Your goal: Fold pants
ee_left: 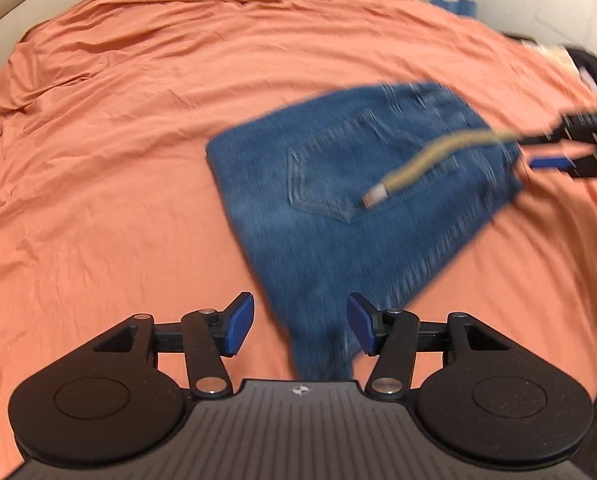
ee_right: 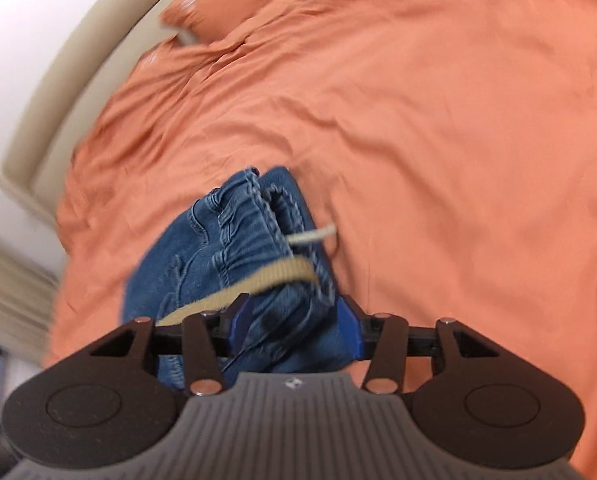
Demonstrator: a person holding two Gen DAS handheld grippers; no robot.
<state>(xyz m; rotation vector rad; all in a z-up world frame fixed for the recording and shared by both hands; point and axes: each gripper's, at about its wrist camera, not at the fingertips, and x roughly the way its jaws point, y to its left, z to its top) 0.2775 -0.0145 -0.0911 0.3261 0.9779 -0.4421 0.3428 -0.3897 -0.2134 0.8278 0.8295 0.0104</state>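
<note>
Both tongs stood open. Left gripper (ee_left: 300, 326) hovered wide over the near corner of the folded jeans (ee_left: 362, 184), its pads clear of the cloth. Those pants lay in a compact blue bundle on the orange bedspread (ee_left: 118, 140), tan drawstring (ee_left: 418, 160) trailing across them. Right gripper (ee_right: 296, 330) had denim between its parted jaws, apparently unpinched. Best finish, I'd say: lift both straight away, snagging neither cord nor fold.

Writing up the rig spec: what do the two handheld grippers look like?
Both match: the left gripper and right gripper have black linkage arms with silver pivot pins, blue pads on the fingertips, round black discs either side, and a grey ribbed centre plate with a small white emblem. No cables, hands or sleeves visible.
</note>
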